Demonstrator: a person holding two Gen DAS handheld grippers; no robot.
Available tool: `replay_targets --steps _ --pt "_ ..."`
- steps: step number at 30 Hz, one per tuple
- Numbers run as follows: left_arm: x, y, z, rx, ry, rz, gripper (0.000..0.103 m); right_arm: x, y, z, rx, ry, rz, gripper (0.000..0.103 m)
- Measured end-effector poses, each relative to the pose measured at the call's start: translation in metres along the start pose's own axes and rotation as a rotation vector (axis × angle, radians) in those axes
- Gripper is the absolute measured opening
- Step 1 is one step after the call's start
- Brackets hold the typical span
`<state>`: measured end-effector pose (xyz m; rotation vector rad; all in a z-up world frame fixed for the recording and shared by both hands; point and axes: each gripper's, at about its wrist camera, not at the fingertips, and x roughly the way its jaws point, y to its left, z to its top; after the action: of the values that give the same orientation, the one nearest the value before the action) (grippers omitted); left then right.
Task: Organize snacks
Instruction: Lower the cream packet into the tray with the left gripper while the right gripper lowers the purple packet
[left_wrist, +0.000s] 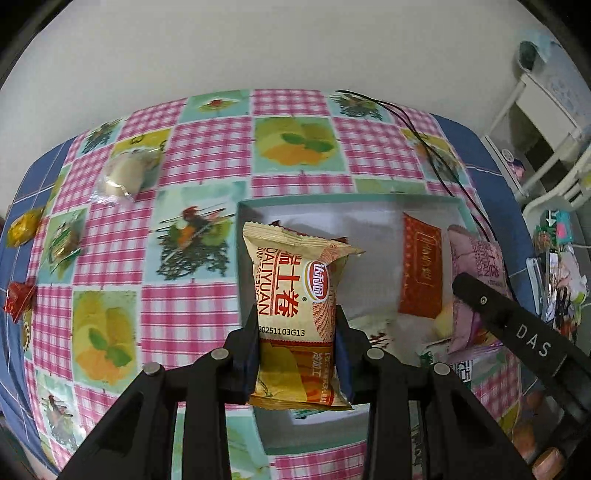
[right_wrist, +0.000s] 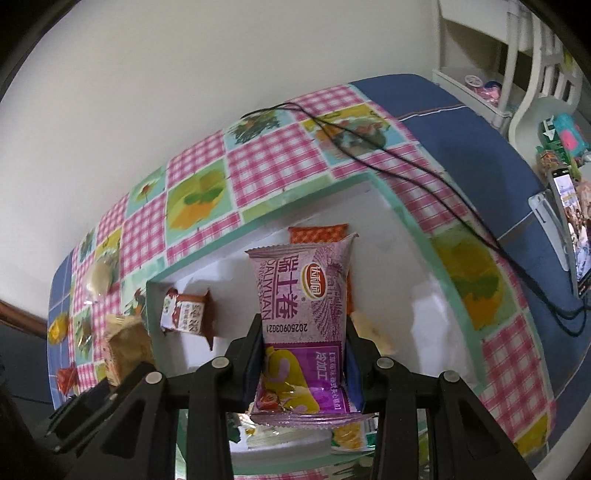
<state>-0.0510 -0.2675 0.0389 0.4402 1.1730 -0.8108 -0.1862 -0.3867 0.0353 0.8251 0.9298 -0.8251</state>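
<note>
Snacks are in both tools at once: the left gripper (left_wrist: 297, 339) points steeply down and pinches a yellow Daliyuan roll pack (left_wrist: 295, 306) upright between its pads, while the right gripper (right_wrist: 304, 354), tilted down the same way, clamps a purple Daliyuan roll pack (right_wrist: 301, 325). Both packs hang over the white box (left_wrist: 369, 221) with the teal rim, the yellow one above its left wall and the purple one nearer its middle. Ahead of the right gripper the box floor is mostly bare white, with an orange-red packet (right_wrist: 317, 232) just beyond the purple pack and a small brown-and-white packet (right_wrist: 188, 314) to the left by the wall. Wrapped items lie below the right gripper at the near edge, too covered to name. To the left of the left gripper, loose sweets sit on the checked tablecloth (left_wrist: 207, 147), among them a clear-wrapped pale cake (left_wrist: 127, 173). Black cables (right_wrist: 406, 166) cross the cloth beyond the box's right rim.
</note>
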Motion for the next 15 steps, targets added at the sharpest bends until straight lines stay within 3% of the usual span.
replay_targets --steps 15 --pt "0.018 -0.022 0.014 0.071 -0.031 -0.009 0.036 0.016 0.008 0.014 -0.051 -0.023 0.009 0.040"
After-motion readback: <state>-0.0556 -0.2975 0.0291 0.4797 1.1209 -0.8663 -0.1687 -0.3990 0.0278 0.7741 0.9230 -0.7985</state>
